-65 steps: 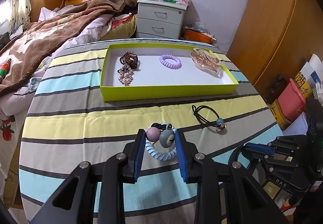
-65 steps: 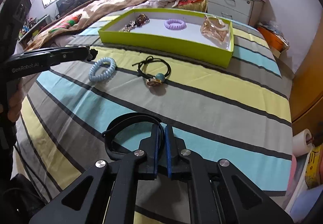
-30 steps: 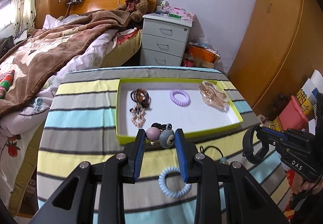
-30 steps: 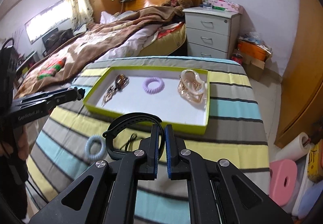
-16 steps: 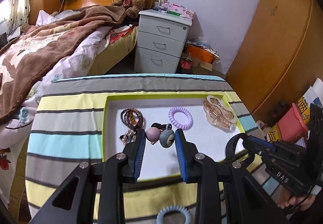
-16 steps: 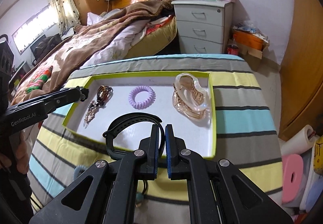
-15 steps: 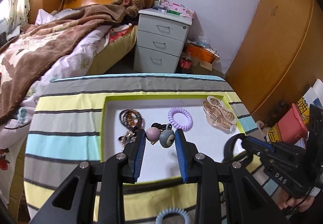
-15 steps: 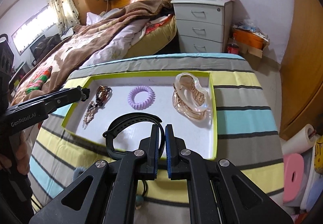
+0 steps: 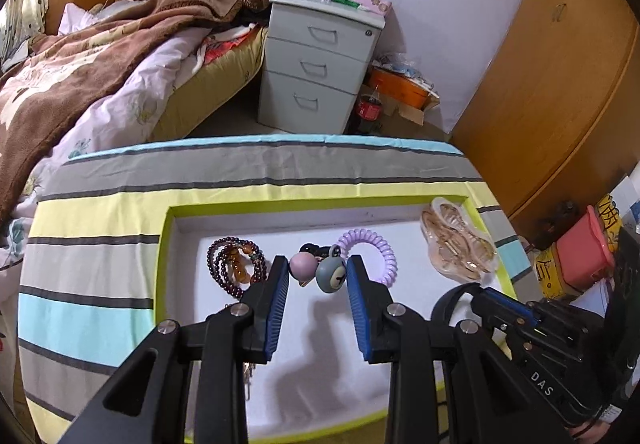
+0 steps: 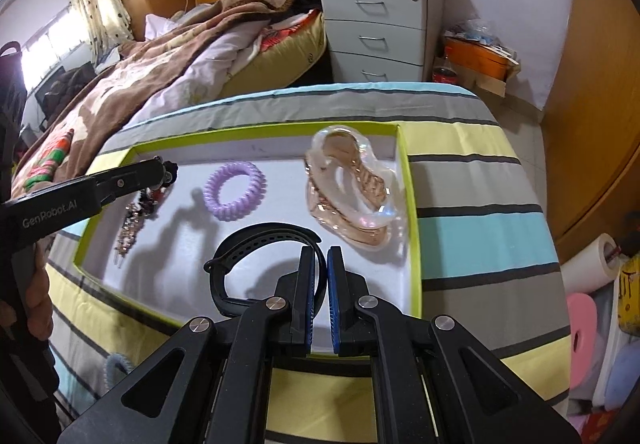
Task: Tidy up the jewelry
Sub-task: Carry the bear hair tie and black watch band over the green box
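My left gripper (image 9: pixel 318 268) is shut on a hair tie with a pink and a grey-blue bobble (image 9: pixel 330 276), held above the white floor of the lime-green tray (image 9: pixel 164 264). My right gripper (image 10: pixel 319 256) is shut on a black perforated band (image 10: pixel 256 242), which curls out to the left over the tray's near right part. In the tray lie dark bead bracelets (image 9: pixel 234 266), a purple coil hair tie (image 10: pixel 234 190) and a clear peach hair claw (image 10: pixel 348 188). The left gripper's tip (image 10: pixel 166 172) shows over the tray's far left corner. A light-blue coil tie (image 10: pixel 116 368) lies on the striped cloth.
The tray sits on a striped tablecloth (image 10: pixel 472 188). Beyond the table stand a bed with a brown blanket (image 9: pixel 80 60) and a grey drawer unit (image 9: pixel 316 64). A wooden wardrobe (image 9: pixel 560 84), a pink stool (image 10: pixel 582 328) and a paper roll (image 10: pixel 592 260) are on the right.
Both grippers have moved forward and down from the table's near side to over the tray, each keeping its item. The light-blue coil tie has dropped out of the left wrist view.
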